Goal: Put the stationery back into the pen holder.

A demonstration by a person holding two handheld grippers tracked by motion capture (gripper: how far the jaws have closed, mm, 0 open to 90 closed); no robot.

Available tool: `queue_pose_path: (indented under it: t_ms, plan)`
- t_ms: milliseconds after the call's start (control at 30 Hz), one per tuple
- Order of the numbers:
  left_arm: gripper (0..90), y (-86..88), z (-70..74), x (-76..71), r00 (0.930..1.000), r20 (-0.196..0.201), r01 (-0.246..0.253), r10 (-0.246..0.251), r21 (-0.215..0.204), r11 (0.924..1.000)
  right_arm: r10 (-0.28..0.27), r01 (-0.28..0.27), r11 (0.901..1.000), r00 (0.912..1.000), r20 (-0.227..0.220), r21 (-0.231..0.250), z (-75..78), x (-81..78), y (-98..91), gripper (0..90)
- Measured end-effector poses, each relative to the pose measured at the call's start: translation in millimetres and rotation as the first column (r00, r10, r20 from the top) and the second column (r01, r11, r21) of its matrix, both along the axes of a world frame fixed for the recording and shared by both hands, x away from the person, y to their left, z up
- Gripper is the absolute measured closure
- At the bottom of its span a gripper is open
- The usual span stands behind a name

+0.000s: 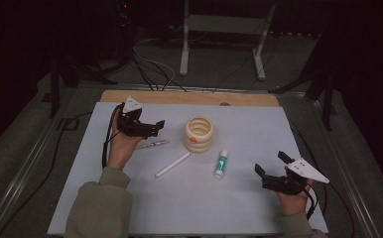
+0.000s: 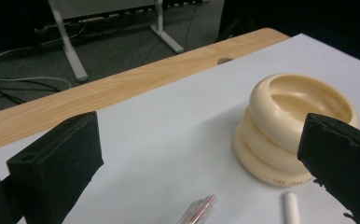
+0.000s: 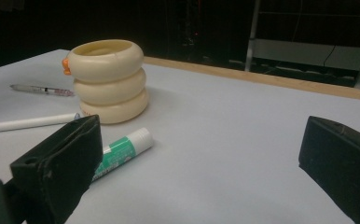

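My right hand-held gripper (image 1: 268,171) sits nearest, low over the pale grey table (image 1: 249,208), jaws spread wide and empty. Just ahead of it lies the green-and-white glue stick (image 3: 122,151), flat on its side. My left hand-held gripper (image 1: 152,128) is released too, hovering above the clear slim pen (image 1: 151,145), beside the cream ribbed ring-stacked holder (image 1: 199,134). The white marker stick (image 1: 172,165) rests between us. By my reckoning nothing is in the holder yet: all three items lie loose, so every pick-up remains to do.

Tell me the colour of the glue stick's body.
Green, with a white cap; the glue stick shows best in the right gripper view.
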State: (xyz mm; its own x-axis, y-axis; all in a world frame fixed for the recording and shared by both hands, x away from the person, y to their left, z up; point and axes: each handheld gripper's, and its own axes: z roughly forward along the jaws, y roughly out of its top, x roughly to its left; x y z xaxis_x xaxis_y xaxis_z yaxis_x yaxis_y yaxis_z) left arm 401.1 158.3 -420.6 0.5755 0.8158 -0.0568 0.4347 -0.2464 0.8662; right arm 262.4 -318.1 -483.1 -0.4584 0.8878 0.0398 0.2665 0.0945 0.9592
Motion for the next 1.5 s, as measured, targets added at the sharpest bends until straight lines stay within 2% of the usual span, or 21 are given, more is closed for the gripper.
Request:
queue_pose_path:
  t_ms: [133, 333, 833, 933, 1267, 1400, 1467, 1500]
  plan:
    - [0.4, 5.9, -1.3, -0.1, 1.0000, -0.004, 0.000, 0.000, 0.024, 0.9997, 0.000, 0.000, 1.0000, 1.0000, -0.001, 0.001, 0.0, -0.1, -0.2, 0.4]
    - [0.4, 9.8, -7.6, -1.5, 0.9997, -0.021, 0.014, -0.011, 0.109, 0.9939, 0.001, -0.001, 1.0000, 1.0000, -0.001, -0.001, -0.1, -0.3, 0.0, 0.4]
    - [0.5, 29.3, -31.3, 4.0, 0.9962, -0.086, 0.006, 0.008, 0.157, 0.9875, 0.003, -0.003, 1.0000, 1.0000, -0.007, -0.002, -0.9, 0.1, 0.7, 0.4]
    - [0.5, 32.6, -36.6, 5.0, 0.9947, -0.103, 0.009, 0.010, 0.180, 0.9836, 0.003, -0.003, 1.0000, 1.0000, -0.008, -0.002, -0.9, 0.1, 0.8, 0.4]
    - [0.9, 43.8, -53.1, 11.2, 0.9855, -0.169, 0.029, 0.005, 0.198, 0.9797, 0.004, -0.004, 1.0000, 1.0000, -0.009, -0.005, -1.5, 0.6, 1.2, 0.3]
    - [0.9, 47.3, -60.2, 14.2, 0.9788, -0.204, 0.035, 0.011, 0.220, 0.9749, 0.004, -0.004, 1.0000, 1.0000, -0.008, -0.004, -1.5, 0.5, 1.1, 0.4]
    - [0.9, 48.6, -63.4, 15.7, 0.9736, -0.228, 0.045, 0.008, 0.226, 0.9730, 0.004, -0.004, 1.0000, 1.0000, -0.009, -0.004, -1.5, 0.5, 1.0, 0.4]
    - [1.8, 49.0, -65.1, 16.2, 0.9706, -0.241, 0.053, 0.006, 0.238, 0.9698, 0.004, -0.004, 1.0000, 0.9999, -0.009, -0.004, -1.5, 0.4, 1.0, 0.4]
